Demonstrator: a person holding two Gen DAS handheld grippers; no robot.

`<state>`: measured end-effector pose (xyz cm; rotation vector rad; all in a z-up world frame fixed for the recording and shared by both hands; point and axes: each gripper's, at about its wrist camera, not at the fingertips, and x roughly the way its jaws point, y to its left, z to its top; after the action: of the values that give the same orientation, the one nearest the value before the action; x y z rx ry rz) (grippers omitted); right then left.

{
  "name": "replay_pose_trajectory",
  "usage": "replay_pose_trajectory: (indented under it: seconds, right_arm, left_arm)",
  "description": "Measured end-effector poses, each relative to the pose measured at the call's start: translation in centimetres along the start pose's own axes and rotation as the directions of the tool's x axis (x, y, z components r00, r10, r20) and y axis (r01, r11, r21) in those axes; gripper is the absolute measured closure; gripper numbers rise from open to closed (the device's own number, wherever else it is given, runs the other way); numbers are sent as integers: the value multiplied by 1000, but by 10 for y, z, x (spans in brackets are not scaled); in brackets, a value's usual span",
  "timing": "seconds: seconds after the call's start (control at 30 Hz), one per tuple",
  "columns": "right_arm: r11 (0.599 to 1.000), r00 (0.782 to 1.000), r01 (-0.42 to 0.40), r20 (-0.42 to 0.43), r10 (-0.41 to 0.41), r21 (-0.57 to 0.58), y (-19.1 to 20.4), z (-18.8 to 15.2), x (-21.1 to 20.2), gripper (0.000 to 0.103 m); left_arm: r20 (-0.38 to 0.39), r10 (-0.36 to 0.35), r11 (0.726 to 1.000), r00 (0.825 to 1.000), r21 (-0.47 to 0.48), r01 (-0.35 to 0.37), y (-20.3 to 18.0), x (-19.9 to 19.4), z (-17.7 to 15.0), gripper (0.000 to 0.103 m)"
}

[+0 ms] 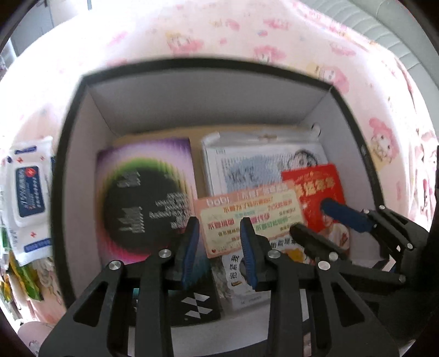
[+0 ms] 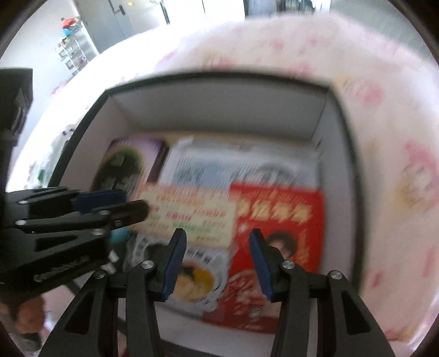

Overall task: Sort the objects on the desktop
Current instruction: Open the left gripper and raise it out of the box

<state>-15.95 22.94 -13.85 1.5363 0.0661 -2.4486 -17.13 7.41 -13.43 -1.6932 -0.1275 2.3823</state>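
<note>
Box (image 1: 82, 153), one: black rim, pale inner walls, open top, lying beneath both grippers. Contents, counted: one purple booklet (image 1: 145, 192) with a dark disc print, ahead and left of the left gripper (image 1: 221, 223); one clear-sleeved grey printed sheet (image 1: 255, 167), ahead of it; one pink-and-yellow card (image 1: 247, 217), tilted and lying over the others, its lower edge between the left gripper's tips, contact not discernible; one red packet (image 1: 318, 186) with a figure, ahead and right; one food-picture packet (image 2: 192, 282), under the right gripper (image 2: 216, 234).

Left gripper: jaws spread partway. Right gripper: jaws spread partway above the red packet, clamping nothing visible.

Outside the box, far left of the left gripper: one white wipes pack (image 1: 27, 192) with a blue label; green wrappers (image 1: 24, 274), count uncertain.

Surface: worktop under a pink cartoon-print cloth (image 1: 219, 33). Room: grey door (image 2: 109, 22), wire rack (image 2: 71, 55) beyond, blurred.
</note>
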Motion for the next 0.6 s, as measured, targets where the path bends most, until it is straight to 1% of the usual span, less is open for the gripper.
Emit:
replay_pose_trajectory:
  seconds: [0.03,0.1,0.17,0.23,0.33,0.4,0.5,0.57,0.6]
  right_arm:
    - [999,999,31,29,-30,-16,2,1,-2,59]
    - [999,999,36,24,-36,-19,4,2,1,59]
    - [1000,999,14,-35,-15,-9,2,-1,12,59]
    - [1000,995,5,-99,-5,-4,4,-4,32,59]
    - [999,994,17,-105,-20,-28,8,-5,33,59]
    - [1000,994,13,-107,-16,-25,9,-6,34,59]
    - [1000,995,5,-95,-6,-8,7,-6,31,59]
    - [1000,997,-7,-72,9,26,4,-7,22,59]
    - [998,999,-21,-48,24,53,1,-8,15,59]
  left_arm:
    - [11,-15,1000,1000,-5,15,0,-3,0,73]
    - [-5,-59,998,998,-11,59,-1,0,-1,73]
    - [-33,-71,997,997,-14,70,3,5,-2,73]
    - [-66,-61,998,996,-14,60,1,15,-5,73]
    - [-88,-87,996,992,-43,83,4,20,-13,74]
    - [-88,-83,996,993,-42,80,3,21,-12,74]
    - [-80,-101,994,992,-45,98,2,13,-12,74]
    - [-42,-102,994,994,-41,101,4,0,-13,73]
    - [-14,-98,995,995,-35,97,3,-11,-15,71]
